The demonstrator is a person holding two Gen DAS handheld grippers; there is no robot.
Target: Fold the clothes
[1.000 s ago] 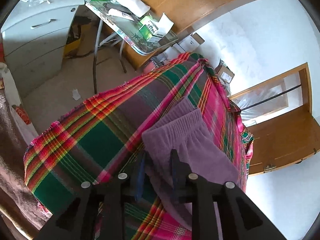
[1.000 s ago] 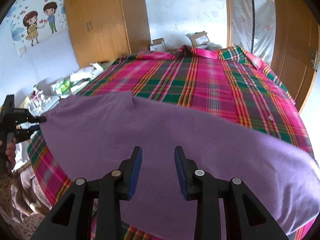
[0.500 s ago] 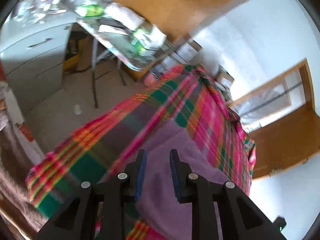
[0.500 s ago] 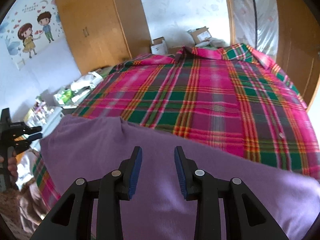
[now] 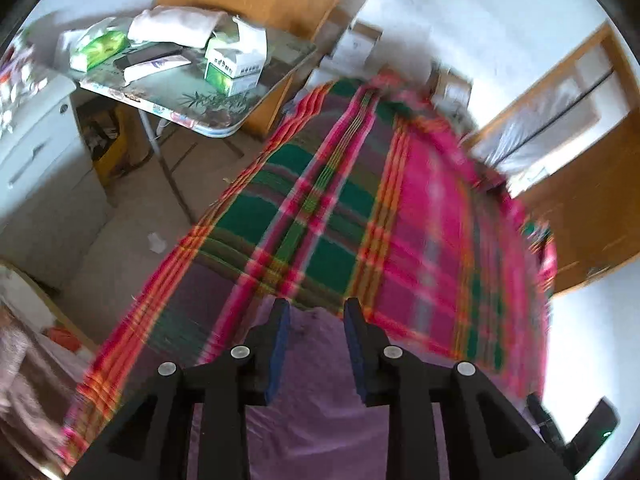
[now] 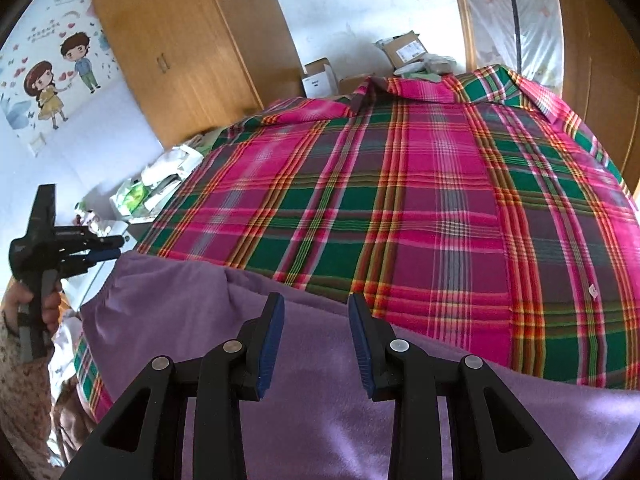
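A purple garment (image 6: 320, 420) lies spread along the near edge of the plaid-covered bed (image 6: 420, 208). My right gripper (image 6: 316, 304) hovers over its upper edge, open, with nothing between the blue pads. My left gripper (image 5: 314, 314) is also open above the garment (image 5: 316, 408), whose top edge shows in the gap between its fingers. In the right wrist view the left gripper (image 6: 102, 250) is at the far left, held by a hand (image 6: 44, 304), its tips just beside the garment's left corner. The right gripper's body (image 5: 572, 432) peeks in at the left view's lower right.
A folding table (image 5: 192, 100) with boxes and packets stands left of the bed, beside white drawers (image 5: 36, 152). A wooden wardrobe (image 6: 192, 52) and cardboard boxes (image 6: 404, 50) stand beyond the bed's far end. A wooden door (image 5: 592, 208) is on the right.
The garment has dropped lower and now covers less of the bed in the right view. The left gripper has swung to face along the bed, with its fingers slightly wider than half a second ago.
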